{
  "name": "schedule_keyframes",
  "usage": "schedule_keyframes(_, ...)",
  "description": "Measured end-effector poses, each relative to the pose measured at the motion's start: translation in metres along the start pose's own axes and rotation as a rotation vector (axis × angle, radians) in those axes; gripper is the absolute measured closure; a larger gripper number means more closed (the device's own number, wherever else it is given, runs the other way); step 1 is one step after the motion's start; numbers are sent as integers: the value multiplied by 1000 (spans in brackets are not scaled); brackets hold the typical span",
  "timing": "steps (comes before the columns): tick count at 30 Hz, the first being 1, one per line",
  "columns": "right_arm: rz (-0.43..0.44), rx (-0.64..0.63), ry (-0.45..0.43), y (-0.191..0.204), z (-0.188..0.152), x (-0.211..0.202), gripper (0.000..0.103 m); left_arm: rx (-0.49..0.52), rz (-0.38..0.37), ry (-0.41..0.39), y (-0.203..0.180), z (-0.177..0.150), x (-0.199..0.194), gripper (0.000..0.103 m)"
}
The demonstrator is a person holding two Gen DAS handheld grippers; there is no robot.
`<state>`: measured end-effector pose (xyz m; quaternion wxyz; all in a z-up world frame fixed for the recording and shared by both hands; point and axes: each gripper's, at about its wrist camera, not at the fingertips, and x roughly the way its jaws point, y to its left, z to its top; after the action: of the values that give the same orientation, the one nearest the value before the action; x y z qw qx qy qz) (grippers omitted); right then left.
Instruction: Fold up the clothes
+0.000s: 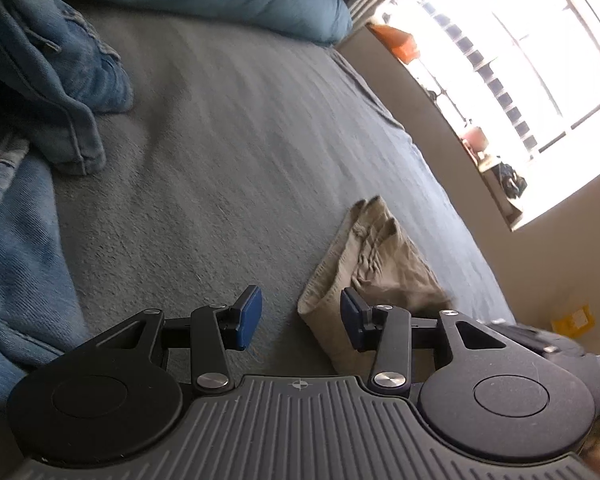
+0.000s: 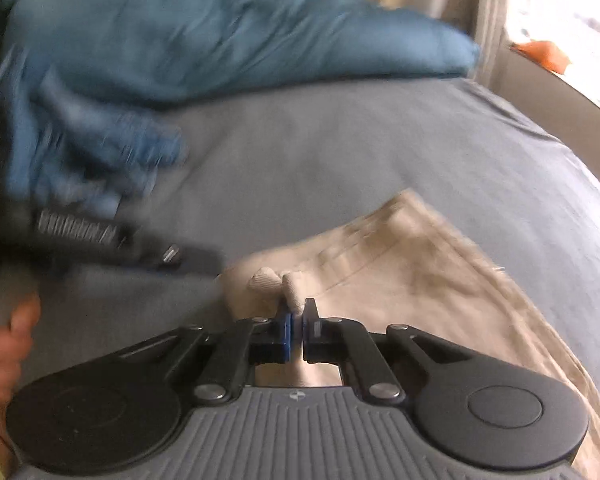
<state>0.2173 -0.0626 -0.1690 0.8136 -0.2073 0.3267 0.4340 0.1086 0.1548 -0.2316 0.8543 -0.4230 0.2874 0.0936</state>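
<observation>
Right gripper (image 2: 296, 326) pinches your khaki trousers (image 2: 400, 280) near the bed (image 2: 340, 140) edge mid-fold; left gripper (image 1: 298, 318), spread and empty, needs the opposite corner.

No readable text, label, brand or number shows in either view; the only mark is a small crosshair symbol on each hand-held gripper's ribbed grey body.

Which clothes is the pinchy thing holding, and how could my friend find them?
Start at the big grey bed with the teal pillow at its far end. Nearer lie the beige trousers, a fold pinched in the right tool. They are the only sandy-coloured garment; the blue jeans sit apart.
</observation>
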Motion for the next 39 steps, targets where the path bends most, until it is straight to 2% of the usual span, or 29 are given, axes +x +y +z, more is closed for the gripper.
schedule_keyframes(3,-23,98,-80,-17,10,-14,99,-16,0,-5,2,2,0,60)
schedule_keyframes(6,-34,114,-131,-23,19,-18,99,-10,7,3,1,0,3,60)
schedule_keyframes(10,-17,30,-36,-1,2,18,99,-5,14,16,-1,-1,5,60)
schedule_keyframes(13,-6,-18,-4,14,-10,29,99,1,17,8,-2,0,2,60)
schedule_keyframes(24,-39,-54,-85,25,-14,28,98,19,25,-5,-5,-1,-1,60)
schedule_keyframes(30,-53,-146,-69,38,-24,35,97,9,33,-4,-4,-1,0,60)
schedule_keyframes(34,-62,-213,-54,48,-31,40,92,14,23,0,-8,1,2,60)
schedule_keyframes(35,-53,-218,-49,49,-30,40,86,16,19,0,-9,0,1,60)
schedule_keyframes(36,-20,-200,-44,45,-26,36,69,17,14,0,-10,1,2,60)
schedule_keyframes(38,55,-147,-51,32,-18,24,51,16,2,-2,-11,2,2,60)
schedule_keyframes(39,86,-120,-59,25,-15,17,47,15,-4,-4,-12,3,2,60)
